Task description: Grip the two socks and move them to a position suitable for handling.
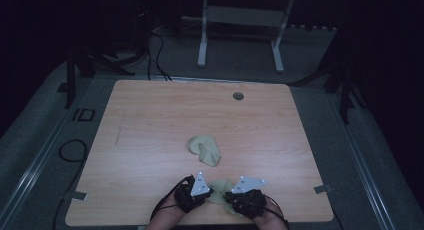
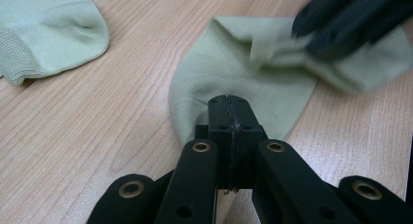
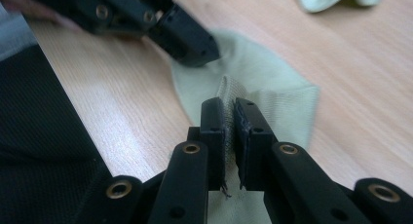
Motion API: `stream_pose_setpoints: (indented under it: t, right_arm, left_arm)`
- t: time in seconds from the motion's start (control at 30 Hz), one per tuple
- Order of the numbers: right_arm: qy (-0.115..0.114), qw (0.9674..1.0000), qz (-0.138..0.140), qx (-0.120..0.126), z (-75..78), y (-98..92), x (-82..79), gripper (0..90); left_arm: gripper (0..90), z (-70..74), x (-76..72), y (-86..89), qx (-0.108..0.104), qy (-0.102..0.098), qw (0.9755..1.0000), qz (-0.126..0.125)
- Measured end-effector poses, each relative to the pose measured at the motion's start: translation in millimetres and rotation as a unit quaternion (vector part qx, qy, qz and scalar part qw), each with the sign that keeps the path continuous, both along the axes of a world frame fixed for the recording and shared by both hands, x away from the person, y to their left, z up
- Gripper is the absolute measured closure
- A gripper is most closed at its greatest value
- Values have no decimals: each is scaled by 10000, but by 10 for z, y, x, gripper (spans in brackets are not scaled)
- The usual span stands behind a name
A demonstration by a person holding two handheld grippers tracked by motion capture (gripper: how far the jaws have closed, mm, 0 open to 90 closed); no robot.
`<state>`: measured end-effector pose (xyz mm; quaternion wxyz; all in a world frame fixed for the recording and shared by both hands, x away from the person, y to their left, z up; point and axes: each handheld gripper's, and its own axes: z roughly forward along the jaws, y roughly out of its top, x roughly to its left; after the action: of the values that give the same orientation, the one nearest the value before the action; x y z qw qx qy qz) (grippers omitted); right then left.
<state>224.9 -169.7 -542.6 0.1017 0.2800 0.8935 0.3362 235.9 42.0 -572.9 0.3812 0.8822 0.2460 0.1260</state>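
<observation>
Both tongs, left [image 2: 229, 118] and right [image 3: 230, 121], clamped on near sock [image 2: 234, 73]. Grasp step; next, lift toward far sock [image 1: 205, 149].

Seemingly "ID", pale letters on the grey floor [image 1: 35, 135] left of the table [image 1: 150, 120].

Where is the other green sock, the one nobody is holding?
In the high view, the loose sock lies crumpled mid-table, just beyond the held sock and both grippers.
</observation>
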Motion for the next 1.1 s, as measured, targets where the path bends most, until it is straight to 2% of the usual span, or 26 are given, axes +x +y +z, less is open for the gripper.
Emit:
stream_pose_setpoints:
  t: [0.17,0.3,0.6,0.73,0.9,0.93,1.07,1.1]
  right_arm:
    - [-96,9993,-283,234,138,-210,33,832]
    - [-95,9975,-620,329,198,-424,123,831]
    - [91,9932,-1096,386,104,-731,271,826]
    - [33,9908,-1296,381,92,-801,320,780]
    - [-36,9911,-1275,387,130,-796,326,803]
    - [-30,9926,-1177,308,108,-750,321,857]
    - [43,9935,-1121,173,31,-707,333,885]
    - [104,9935,-1130,74,-30,-697,355,891]
  left_arm:
    - [891,4,4,-4,23,2,10000,-17]
    - [891,5,10,-13,18,4,10000,-8]
    - [891,-2,49,-28,-17,-1,10000,-69]
    - [890,-4,48,-32,-24,-10,10000,-65]
    - [891,-2,48,-35,-19,-4,10000,-56]
    - [890,-2,47,-35,-22,-4,10000,-54]
    - [890,-3,49,-32,-30,7,10000,-48]
    - [890,-3,48,-34,-30,3,10000,-45]
